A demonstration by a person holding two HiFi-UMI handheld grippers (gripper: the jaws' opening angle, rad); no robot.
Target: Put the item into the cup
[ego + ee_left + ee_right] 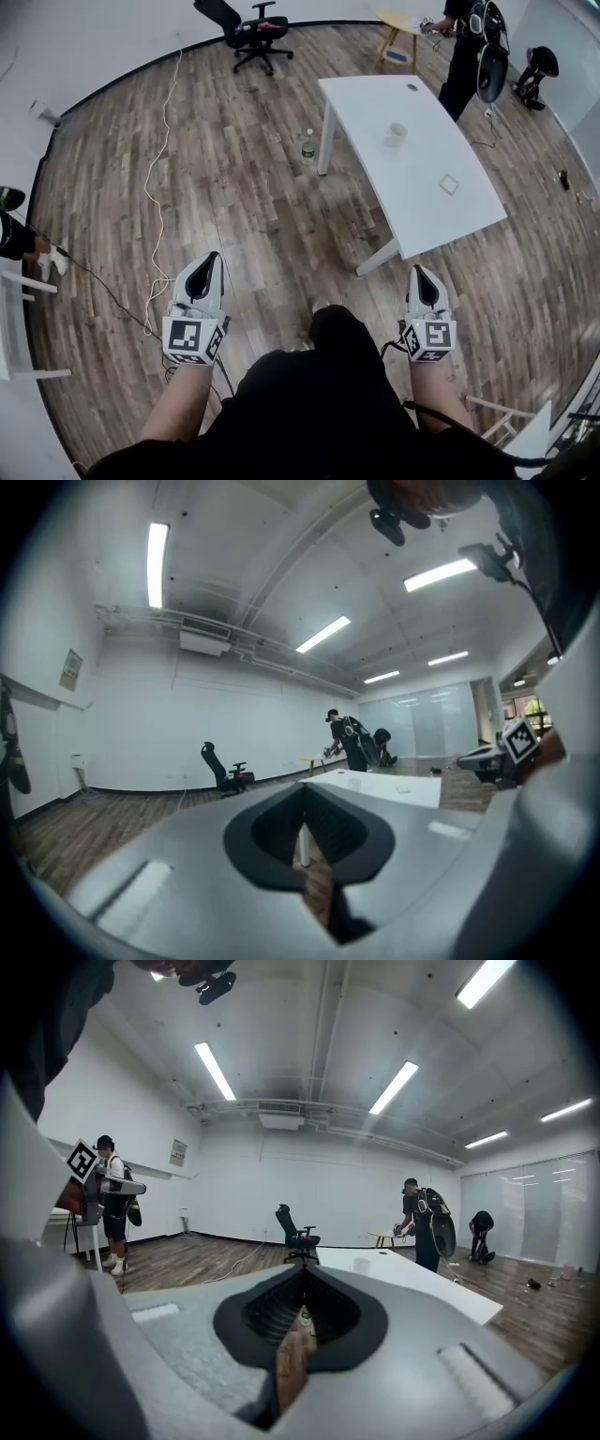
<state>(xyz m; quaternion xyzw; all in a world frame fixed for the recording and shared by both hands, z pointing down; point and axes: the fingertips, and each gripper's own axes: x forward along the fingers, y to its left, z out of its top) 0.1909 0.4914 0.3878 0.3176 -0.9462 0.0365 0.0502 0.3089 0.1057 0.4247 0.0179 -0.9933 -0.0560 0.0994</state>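
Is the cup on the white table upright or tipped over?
Upright: the cup stands on its base on the white table, rim on top.

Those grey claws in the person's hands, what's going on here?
A person holds a grey claw in each hand. The left claw and the right claw are both shut and empty, and they point over the wooden floor toward a white rectangular table. On the table stand a clear plastic cup and, apart from it, a small flat square item. Neither has been touched yet.
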